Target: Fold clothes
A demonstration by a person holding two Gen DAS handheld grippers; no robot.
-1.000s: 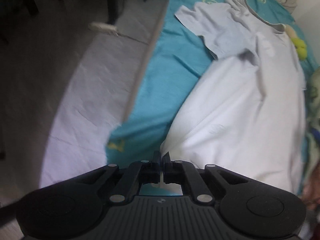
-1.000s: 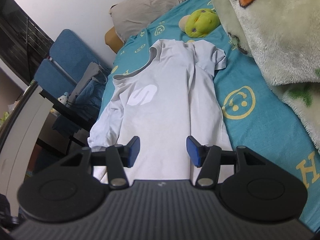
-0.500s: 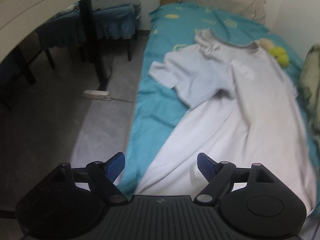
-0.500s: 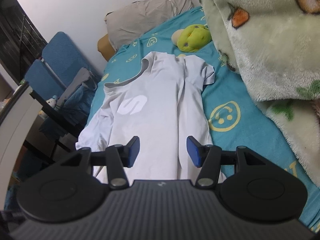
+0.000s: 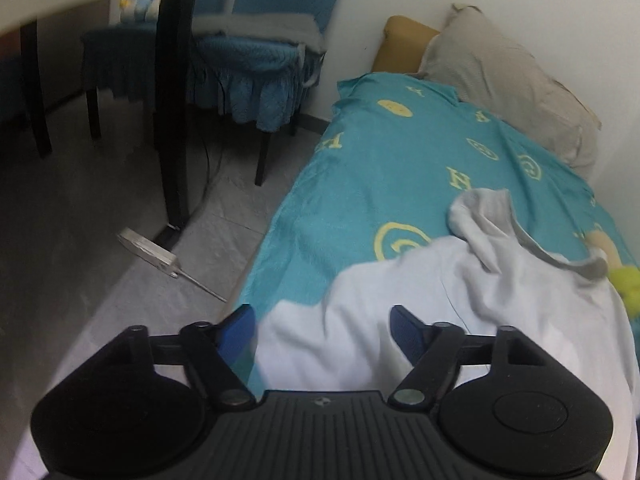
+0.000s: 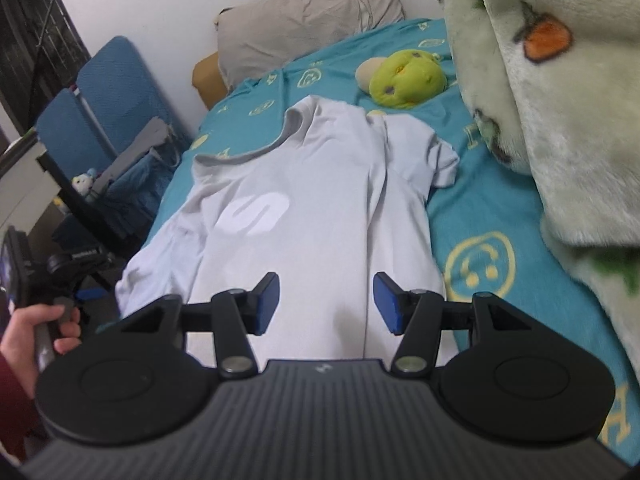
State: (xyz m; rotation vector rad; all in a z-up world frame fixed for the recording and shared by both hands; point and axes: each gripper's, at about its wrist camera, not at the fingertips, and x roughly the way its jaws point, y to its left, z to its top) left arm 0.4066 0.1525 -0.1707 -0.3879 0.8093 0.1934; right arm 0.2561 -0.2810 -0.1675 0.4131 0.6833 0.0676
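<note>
A pale grey T-shirt [image 6: 320, 200] with a white logo lies flat, collar away from me, on the teal bed sheet [image 6: 480, 208]. My right gripper [image 6: 326, 304] hovers open over the shirt's lower body, nothing between its blue pads [image 6: 268, 300]. In the left wrist view the shirt [image 5: 460, 300] shows its near sleeve and grey collar. My left gripper [image 5: 322, 332] hangs over that sleeve at the bed's left side. Its jaws are closing, with the cloth lying under the gap and neither pad pressing on it. A hand [image 6: 36, 320] holds the left gripper's handle.
A green plush toy [image 6: 406, 76] and a grey pillow [image 6: 308, 12] lie beyond the collar. A thick fleece blanket [image 6: 540, 100] is piled along the bed's right. Blue chairs [image 6: 108, 108], a black table leg [image 5: 172, 120] and a power strip [image 5: 148, 250] stand on the floor at the left.
The left gripper, shut at the shirt's hem corner before, opened and swept up along the bed's left edge to the sleeve. The right gripper shifted a little and stayed open.
</note>
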